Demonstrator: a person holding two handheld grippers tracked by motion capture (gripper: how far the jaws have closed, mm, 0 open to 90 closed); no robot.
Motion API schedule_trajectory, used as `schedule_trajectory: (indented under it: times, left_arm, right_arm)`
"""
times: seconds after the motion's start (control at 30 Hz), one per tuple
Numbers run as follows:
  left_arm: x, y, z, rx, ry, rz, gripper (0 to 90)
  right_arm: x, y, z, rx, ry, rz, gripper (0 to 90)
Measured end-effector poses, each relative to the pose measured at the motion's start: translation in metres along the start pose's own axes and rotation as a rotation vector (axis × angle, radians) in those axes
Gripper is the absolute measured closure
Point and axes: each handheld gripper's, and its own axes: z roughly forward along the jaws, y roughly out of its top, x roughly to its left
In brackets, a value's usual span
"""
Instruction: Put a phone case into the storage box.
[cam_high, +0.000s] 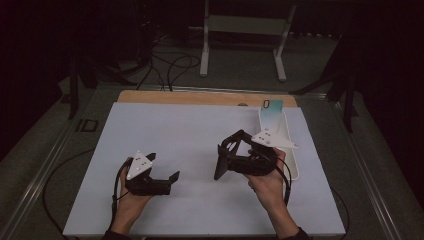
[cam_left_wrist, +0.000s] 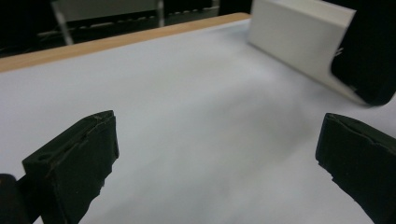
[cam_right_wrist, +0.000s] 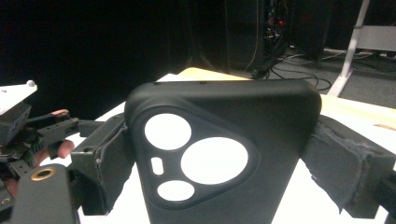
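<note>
White covering spreads across the tabletop, a strip of bare wood showing along its far edge, under dim light with a dark room beyond. Nearest, a person's two forearms come in from the near edge. At the near left, the left gripper rests low over the white surface with its fingers spread wide, nothing between them; the left gripper view has bare white sheet in the gap. To its right and slightly farther, the right gripper is held above the surface, its fingers pinching a black phone case by its two long sides. The case stands upright on edge, and the right gripper view looks at its back, where a rounded triangular camera cut-out holds three round openings and a small slot. Just beyond the right gripper, at the far right of the sheet, lies a long white tray, its far end reaching a teal card near the wooden strip. Farther off, on the grey floor past the tabletop, black cables trail beside a white metal frame.
</note>
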Motion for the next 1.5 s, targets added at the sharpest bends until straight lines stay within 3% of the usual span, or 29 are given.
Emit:
schedule_trajectory:
  times: [0.13,0.6,0.77,0.9,1.0,1.3,1.5]
  left_arm:
    - [0.01,-0.008,-0.012,-0.008,0.037,-0.004,0.0]
    - [0.026,-0.036,-0.04,-0.038,0.083,0.017,0.0]
    - [0.029,-0.04,-0.044,-0.034,0.111,0.023,0.0]
    - [0.031,-0.042,-0.046,-0.044,0.126,0.012,0.0]
    - [0.033,-0.042,-0.047,-0.055,0.132,-0.001,0.0]
    - [0.034,-0.043,-0.047,-0.056,0.132,-0.012,0.0]
    - [0.033,-0.044,-0.046,-0.053,0.13,-0.004,0.0]
  right_arm:
    - [-0.001,0.002,0.0,-0.003,-0.007,-0.005,13.7]
    - [-0.009,0.012,0.0,-0.011,-0.044,-0.029,13.8]
    - [-0.015,0.018,0.003,-0.017,-0.057,-0.029,13.8]
    - [-0.023,0.022,0.005,-0.016,-0.052,-0.005,13.9]
    - [-0.028,0.025,0.006,-0.016,-0.074,-0.008,13.9]
    - [-0.043,0.038,0.013,-0.023,-0.129,-0.009,13.9]
    - [-0.053,0.044,0.017,-0.031,-0.139,0.009,14.0]
